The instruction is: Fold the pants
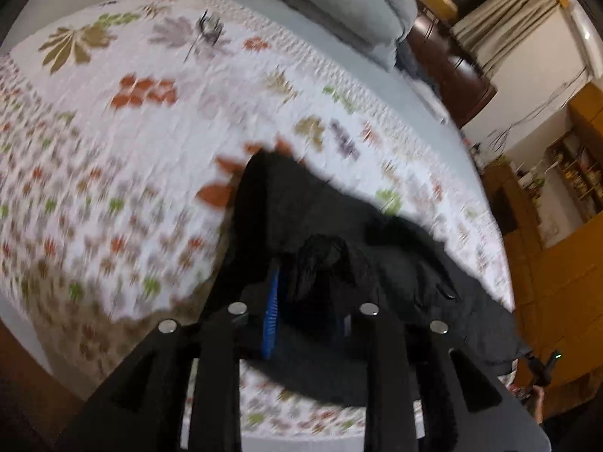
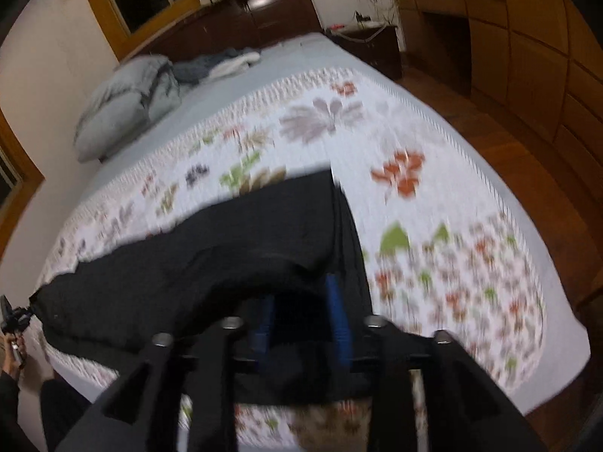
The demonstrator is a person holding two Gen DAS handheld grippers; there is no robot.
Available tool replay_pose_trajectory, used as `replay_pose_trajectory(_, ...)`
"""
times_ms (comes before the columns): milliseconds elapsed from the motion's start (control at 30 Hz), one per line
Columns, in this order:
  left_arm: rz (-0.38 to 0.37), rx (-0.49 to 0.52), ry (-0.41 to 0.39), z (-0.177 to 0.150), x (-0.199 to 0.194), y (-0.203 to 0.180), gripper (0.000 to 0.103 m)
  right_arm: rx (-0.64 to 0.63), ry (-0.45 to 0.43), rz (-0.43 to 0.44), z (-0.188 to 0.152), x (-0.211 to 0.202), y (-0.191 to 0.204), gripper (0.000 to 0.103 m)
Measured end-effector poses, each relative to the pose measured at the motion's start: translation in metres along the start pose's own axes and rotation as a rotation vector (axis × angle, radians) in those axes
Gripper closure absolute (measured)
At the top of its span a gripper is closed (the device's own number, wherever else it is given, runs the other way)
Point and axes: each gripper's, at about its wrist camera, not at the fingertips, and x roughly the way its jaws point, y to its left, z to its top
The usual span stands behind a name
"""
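Note:
Black pants (image 1: 377, 263) hang stretched between my two grippers above a floral quilt (image 1: 150, 132) on a bed. My left gripper (image 1: 305, 301) is shut on a bunched end of the pants; one blue pad (image 1: 270, 312) shows beside the cloth. In the right wrist view the pants (image 2: 226, 248) spread leftward, and my right gripper (image 2: 301, 320) is shut on their near edge, with blue pads (image 2: 337, 316) on either side of the fabric. The left gripper also shows in the right wrist view (image 2: 15, 320) at the pants' far left end. Both views are motion-blurred.
The quilt (image 2: 414, 150) covers a light blue sheet (image 2: 301, 56). A grey folded duvet (image 2: 124, 105) and clothes lie by the dark headboard (image 2: 245, 19). Wooden cabinets (image 2: 527, 56) and wood floor (image 2: 508, 173) lie to the right of the bed.

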Motion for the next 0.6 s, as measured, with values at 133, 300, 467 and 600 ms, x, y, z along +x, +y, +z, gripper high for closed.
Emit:
replay_pose_trajectory(133,0.129,0.025,0.009,-0.023,-0.007,0.012,0.060,0.080,0.026,-0.013,-0.027,-0.006,-0.009,0.046)
replay_pose_trajectory(300,0.259,0.056,-0.109,-0.049,-0.051,0.007,0.029,0.281,-0.025,0.082,-0.060,-0.034,-0.021,0.037)
replay_pose_trajectory(467,0.093,0.101,-0.180,-0.073,-0.073,-0.043,0.010,0.426,-0.039,0.317,-0.078,-0.023,-0.005,0.037)
replay_pose_trajectory(600,-0.119,0.009,-0.087,-0.084,-0.042,-0.068,0.008,0.551,-0.054,0.423,-0.082,0.009,0.009,0.037)
